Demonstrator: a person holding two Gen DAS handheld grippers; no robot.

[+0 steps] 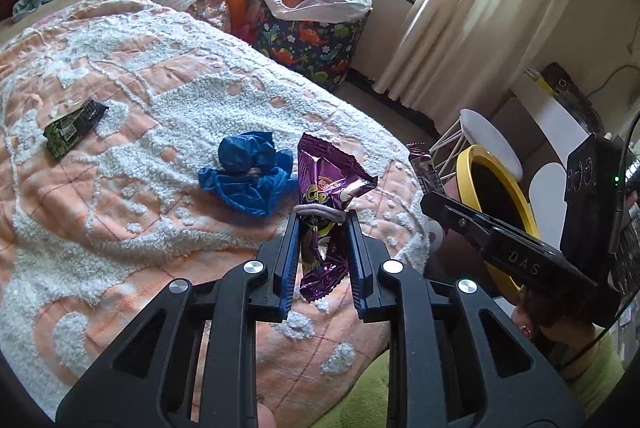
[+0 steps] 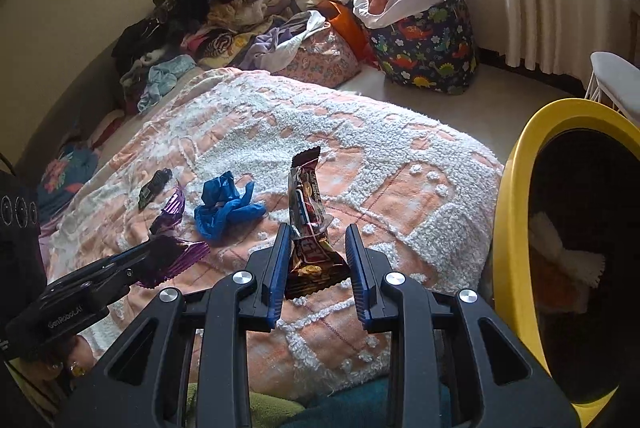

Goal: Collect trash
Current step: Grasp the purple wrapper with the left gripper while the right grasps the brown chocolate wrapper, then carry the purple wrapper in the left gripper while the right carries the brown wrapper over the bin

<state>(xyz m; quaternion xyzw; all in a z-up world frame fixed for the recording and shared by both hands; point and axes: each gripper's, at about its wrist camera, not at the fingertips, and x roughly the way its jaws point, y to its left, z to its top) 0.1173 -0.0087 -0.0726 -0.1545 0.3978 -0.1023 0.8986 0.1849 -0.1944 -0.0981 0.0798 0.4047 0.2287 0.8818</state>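
Purple foil, crinkled and torn open, stands pinched in the left tongs (image 1: 323,224) above the bed's (image 1: 132,76) near edge, and the right tongs (image 2: 318,234) clamp a brown wrapper (image 2: 306,224) nearer the yellow bin (image 2: 516,212). Both pieces look lifted, so the step is carrying; next each must swing over the bin's rim and drop. A blue wad (image 1: 248,174) and a green wrapper (image 1: 74,126) lie mid-bed.

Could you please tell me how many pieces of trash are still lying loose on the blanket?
2: a crumpled blue wrapper mid-blanket and a green-black packet farther left. The purple wrapper and brown wrapper are gripped already. Folds may hide more.
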